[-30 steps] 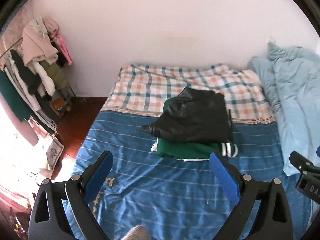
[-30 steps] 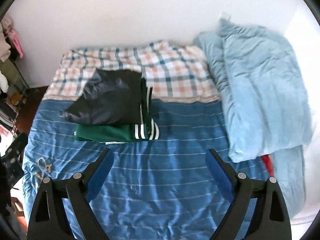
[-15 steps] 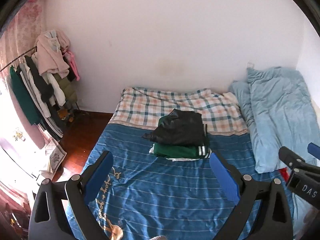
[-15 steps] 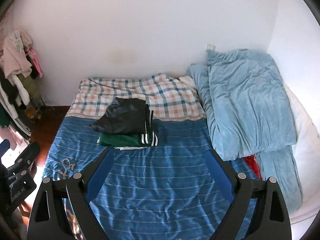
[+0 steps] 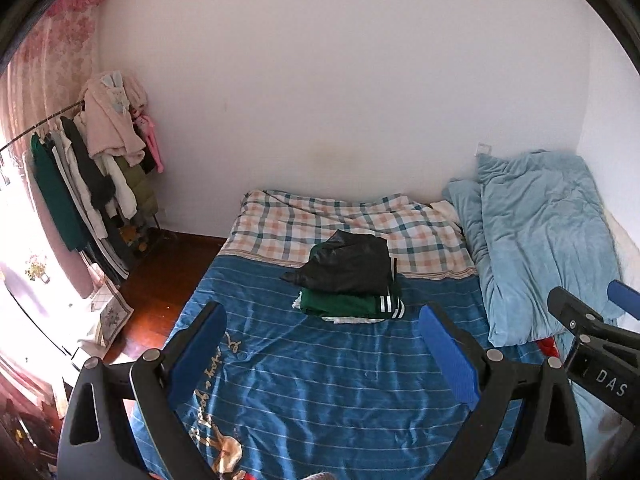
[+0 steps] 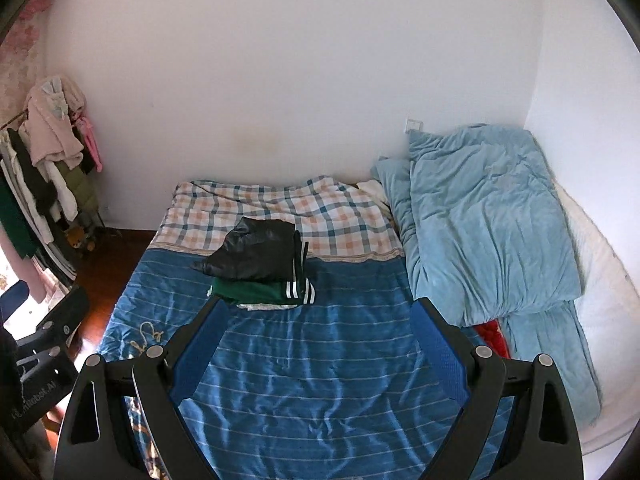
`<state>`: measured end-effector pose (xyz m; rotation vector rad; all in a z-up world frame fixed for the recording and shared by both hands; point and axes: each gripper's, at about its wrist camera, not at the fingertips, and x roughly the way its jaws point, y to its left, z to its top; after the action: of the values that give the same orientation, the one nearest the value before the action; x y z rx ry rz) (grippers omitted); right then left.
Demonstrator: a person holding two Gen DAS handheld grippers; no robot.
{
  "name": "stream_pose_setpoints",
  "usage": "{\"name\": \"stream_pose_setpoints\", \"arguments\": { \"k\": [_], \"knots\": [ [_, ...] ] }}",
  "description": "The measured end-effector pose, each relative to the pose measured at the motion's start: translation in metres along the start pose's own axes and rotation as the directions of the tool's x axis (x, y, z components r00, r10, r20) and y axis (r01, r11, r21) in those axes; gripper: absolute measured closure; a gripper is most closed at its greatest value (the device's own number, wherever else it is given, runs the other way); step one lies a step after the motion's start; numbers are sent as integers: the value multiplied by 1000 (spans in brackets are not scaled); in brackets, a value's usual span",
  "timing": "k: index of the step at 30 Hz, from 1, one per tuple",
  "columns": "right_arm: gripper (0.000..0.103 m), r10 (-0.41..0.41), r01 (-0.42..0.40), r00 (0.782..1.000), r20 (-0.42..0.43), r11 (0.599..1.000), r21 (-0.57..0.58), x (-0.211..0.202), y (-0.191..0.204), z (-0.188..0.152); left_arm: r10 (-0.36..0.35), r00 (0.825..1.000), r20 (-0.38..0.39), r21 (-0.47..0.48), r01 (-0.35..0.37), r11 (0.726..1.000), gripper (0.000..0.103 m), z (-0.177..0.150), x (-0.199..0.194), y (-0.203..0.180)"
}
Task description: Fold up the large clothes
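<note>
A white-walled bedroom holds a bed [image 5: 312, 384] under a blue striped cover, with a clothes rack [image 5: 92, 184] at the left and a pale blue duvet [image 6: 488, 224] heaped on the right. At mid-bed lies a folded stack: a black jacket [image 5: 344, 268] on top of a green garment [image 5: 340, 304] with white stripes. The left tool [image 5: 322, 344] and right tool [image 6: 316, 340] both hang spread wide and empty, well apart from the stack. The black piece looks smooth and likely slippery; hems or collar would give the surest hold.
</note>
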<state>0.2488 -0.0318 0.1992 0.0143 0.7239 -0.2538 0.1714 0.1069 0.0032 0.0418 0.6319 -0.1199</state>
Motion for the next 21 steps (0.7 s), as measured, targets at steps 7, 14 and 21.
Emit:
{"name": "stream_pose_setpoints", "arguments": {
  "k": [7, 14, 21],
  "knots": [
    [5, 11, -11, 1000, 26, 1000, -11, -17, -1, -3, 8, 1000, 14, -13, -8, 1000, 4, -3, -10, 0],
    [4, 13, -13, 999, 32, 1000, -15, -18, -1, -6, 29, 999, 18, -15, -29, 999, 2, -4, -15, 2],
    [3, 18, -17, 999, 48, 1000, -20, -17, 0, -2, 32, 999, 21, -18, -32, 999, 2, -5, -17, 4]
  ]
}}
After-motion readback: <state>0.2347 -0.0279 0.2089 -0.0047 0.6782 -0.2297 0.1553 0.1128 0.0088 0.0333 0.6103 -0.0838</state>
